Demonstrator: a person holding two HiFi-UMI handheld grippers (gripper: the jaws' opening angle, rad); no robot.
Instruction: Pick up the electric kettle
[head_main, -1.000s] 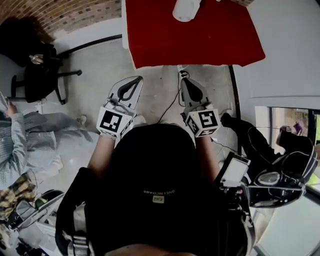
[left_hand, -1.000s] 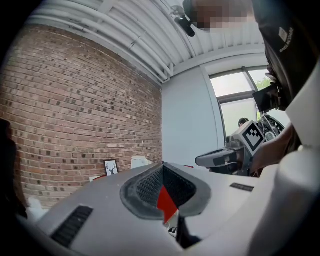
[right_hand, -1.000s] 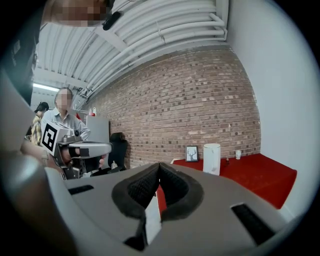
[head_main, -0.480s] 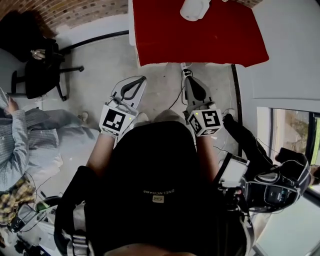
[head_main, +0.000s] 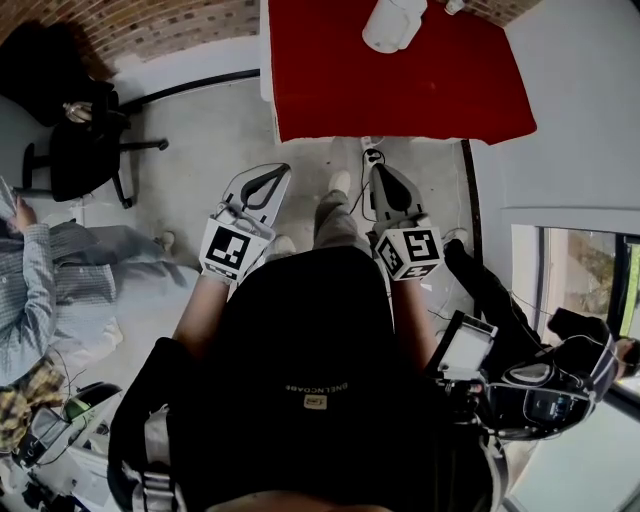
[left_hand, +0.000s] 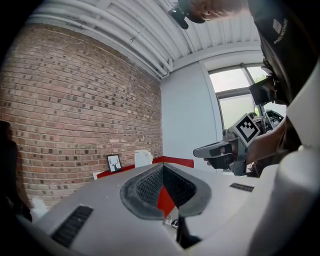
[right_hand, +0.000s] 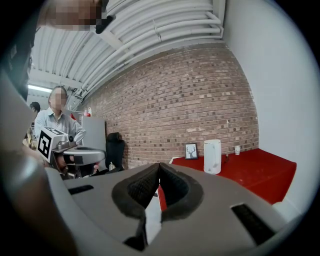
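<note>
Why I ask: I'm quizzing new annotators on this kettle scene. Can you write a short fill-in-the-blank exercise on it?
1. The white electric kettle stands on a ____ tabletop.
2. The jaws of the left gripper and the right gripper are both ____, with nothing held.
3. A small framed picture stands near the kettle, in front of the ____ wall.

Missing words: red; shut; brick.
</note>
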